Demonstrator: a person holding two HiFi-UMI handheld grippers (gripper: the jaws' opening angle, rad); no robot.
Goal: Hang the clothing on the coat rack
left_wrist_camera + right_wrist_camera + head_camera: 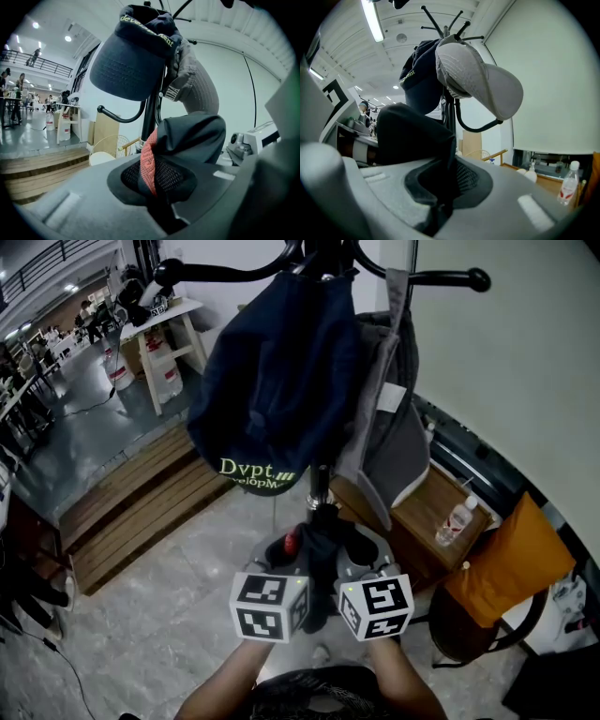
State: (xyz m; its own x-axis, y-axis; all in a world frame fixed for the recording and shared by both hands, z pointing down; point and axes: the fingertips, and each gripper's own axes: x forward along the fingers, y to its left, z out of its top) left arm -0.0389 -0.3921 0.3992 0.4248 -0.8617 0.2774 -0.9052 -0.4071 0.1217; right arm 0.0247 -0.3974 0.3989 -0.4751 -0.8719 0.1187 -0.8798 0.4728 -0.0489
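Beneath coat rack [431,278]: left gripper [284,556], right gripper [358,556] fingers clamp black garment [320,538]; navy cap [272,371], grey cap [386,423] above.

Ahead: navy cap [272,381], grey cap [386,432] crowd rack pole [322,486]; upper right hook [450,278] bare.

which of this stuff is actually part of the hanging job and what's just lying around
Job: black garment, held by left gripper and right gripper; coat rack; navy cap and grey cap hanging on it.
Just about: water bottle; orange cushion; wooden platform.
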